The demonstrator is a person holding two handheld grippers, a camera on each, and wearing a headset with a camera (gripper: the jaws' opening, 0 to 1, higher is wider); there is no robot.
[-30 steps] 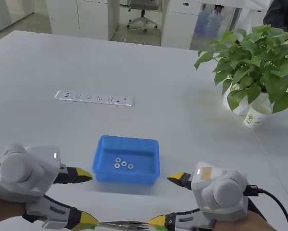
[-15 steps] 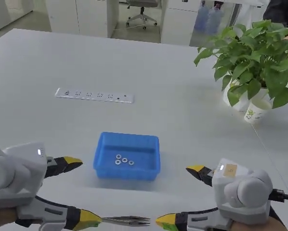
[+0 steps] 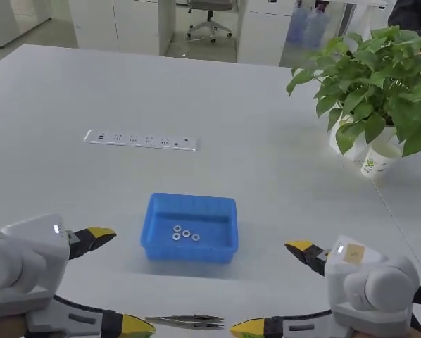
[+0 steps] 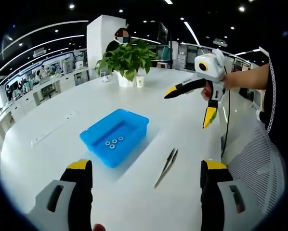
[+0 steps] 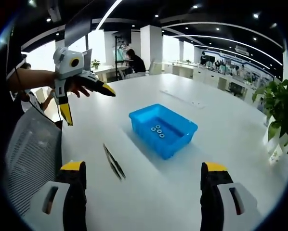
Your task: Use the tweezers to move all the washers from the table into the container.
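Observation:
A blue container (image 3: pixel 228 239) sits on the white table, holding several washers (image 3: pixel 185 234). Metal tweezers (image 3: pixel 186 322) lie flat on the table near its front edge, between both grippers and touched by neither. My left gripper (image 3: pixel 119 279) is open at the lower left, and my right gripper (image 3: pixel 274 287) is open at the lower right. In the left gripper view the open gripper (image 4: pixel 146 166) faces the tweezers (image 4: pixel 166 166), the container (image 4: pixel 129 144) and the right gripper (image 4: pixel 187 110). In the right gripper view the open gripper (image 5: pixel 143 166) faces the tweezers (image 5: pixel 114 162), the container (image 5: pixel 175 147) and the washers (image 5: pixel 157 130).
A white power strip (image 3: pixel 141 140) lies beyond the container. A potted plant (image 3: pixel 372 91) with a paper cup (image 3: pixel 374 163) beside it stands at the far right. Bare table surrounds the container. People sit in the background of the right gripper view.
Both grippers have drawn apart, the left one leftward and the right one rightward. The tweezers stay flat on the table between them.

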